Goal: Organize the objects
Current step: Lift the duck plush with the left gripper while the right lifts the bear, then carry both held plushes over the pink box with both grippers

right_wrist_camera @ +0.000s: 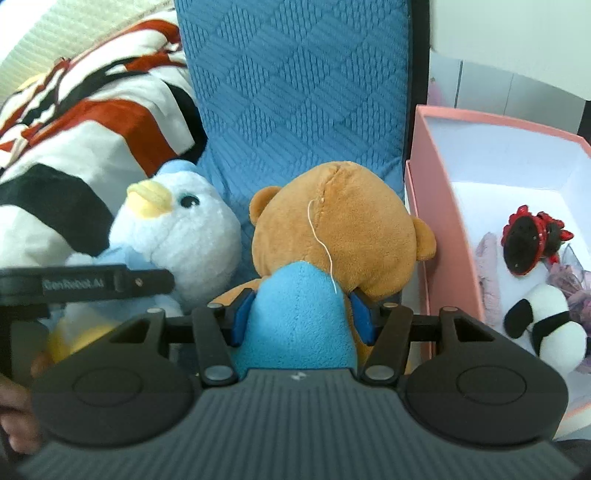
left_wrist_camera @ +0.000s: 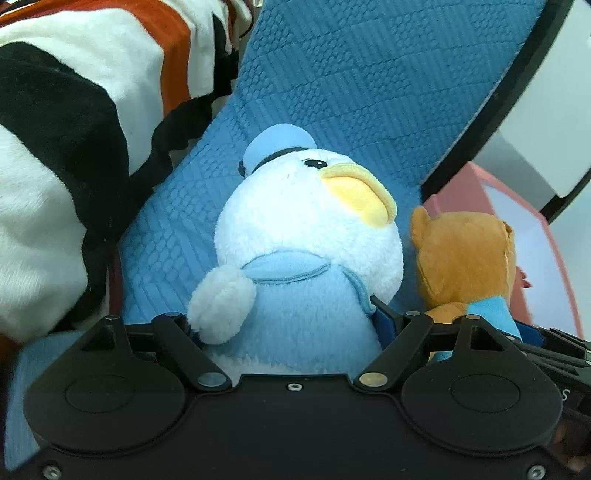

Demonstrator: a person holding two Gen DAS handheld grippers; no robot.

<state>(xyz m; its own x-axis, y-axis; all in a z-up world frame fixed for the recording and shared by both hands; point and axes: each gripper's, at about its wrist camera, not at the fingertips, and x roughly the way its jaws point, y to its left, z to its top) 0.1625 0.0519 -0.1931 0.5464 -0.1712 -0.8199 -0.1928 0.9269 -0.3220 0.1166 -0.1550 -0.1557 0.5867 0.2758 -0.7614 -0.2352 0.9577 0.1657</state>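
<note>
blue quilted chair cushion (right_wrist_camera: 295,92) | striped blanket (left_wrist_camera: 74,110) | white wall (right_wrist_camera: 517,33)

A fluffy white-and-pale-blue plush duck (left_wrist_camera: 295,236) with a yellow bill sits upright. Just beside it is a brown plush bear (right_wrist_camera: 332,229) in blue clothing, near an open pink box (right_wrist_camera: 443,206).

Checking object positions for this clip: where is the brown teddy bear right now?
In the right wrist view the brown teddy bear sits centre frame, between the right hand-held gripper pads, with the blue-and-white duck plush left and the pink box right.
</note>
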